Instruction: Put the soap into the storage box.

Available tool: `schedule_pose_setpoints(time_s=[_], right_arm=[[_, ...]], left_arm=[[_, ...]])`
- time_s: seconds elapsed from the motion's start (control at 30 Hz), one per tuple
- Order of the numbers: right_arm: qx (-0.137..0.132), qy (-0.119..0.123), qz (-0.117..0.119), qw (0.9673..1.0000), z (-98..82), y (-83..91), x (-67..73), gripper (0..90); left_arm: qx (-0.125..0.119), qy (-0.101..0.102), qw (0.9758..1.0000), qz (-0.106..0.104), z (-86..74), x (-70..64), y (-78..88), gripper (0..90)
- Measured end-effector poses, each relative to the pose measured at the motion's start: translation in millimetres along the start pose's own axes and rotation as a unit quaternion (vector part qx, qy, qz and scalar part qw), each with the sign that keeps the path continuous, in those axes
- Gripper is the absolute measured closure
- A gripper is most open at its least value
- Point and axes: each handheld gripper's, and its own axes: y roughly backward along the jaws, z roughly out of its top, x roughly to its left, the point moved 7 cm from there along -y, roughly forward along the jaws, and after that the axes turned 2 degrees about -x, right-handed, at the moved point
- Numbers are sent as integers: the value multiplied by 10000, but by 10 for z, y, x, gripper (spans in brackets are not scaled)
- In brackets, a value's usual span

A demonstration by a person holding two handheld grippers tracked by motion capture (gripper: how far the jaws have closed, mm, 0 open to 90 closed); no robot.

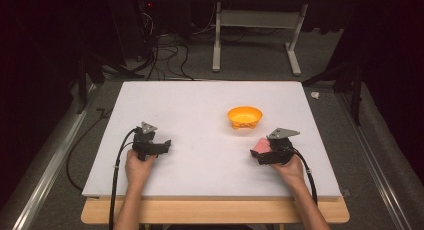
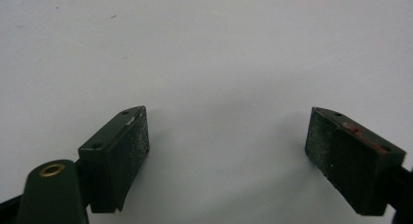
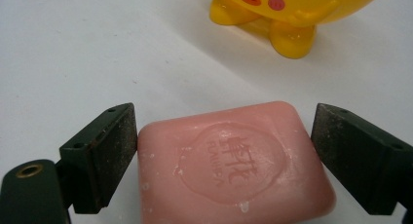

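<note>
Both forearms come in from the near edge of the white table (image 1: 200, 105). The left hand (image 1: 137, 166) rests low on the near-left part of the board and holds the left gripper (image 1: 161, 146), which points to the right. In the left gripper view its two jaws stand wide apart over the bare white surface, with nothing between them.

The right hand (image 1: 290, 166) is at the near-right part of the table and holds the right gripper (image 1: 259, 151), which points to the left and a little away from the person. In the right gripper view its jaws are spread on both sides of a pink bar of soap (image 3: 234, 165) that lies flat on the table. The left jaw touches the soap's edge or is just beside it; the right jaw is just beside the other edge, and I cannot tell if it touches.

Beyond the soap stands a yellow duck-shaped bowl (image 1: 244, 117), near it but apart, at the middle-right of the table.
</note>
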Motion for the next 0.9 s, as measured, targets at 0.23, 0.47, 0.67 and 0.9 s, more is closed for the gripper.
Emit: schedule_pose_setpoints(time_s=[0.23, 0.47, 0.67, 0.9], right_arm=[[56, 159, -42, 9998, -30, -8, 6, 111], [382, 195, -81, 9990, -108, -73, 6, 115], [363, 223, -93, 9990, -106, -80, 11, 117], [366, 248, -42, 9990, -107, -80, 22, 127]], left_arm=[[1, -5, 10000, 2, 0, 0, 1, 167], [0, -7, 10000, 3, 0, 0, 1, 167], [1, -7, 10000, 4, 0, -1, 1, 166], [-7, -2, 10000, 9, 0, -1, 1, 166]])
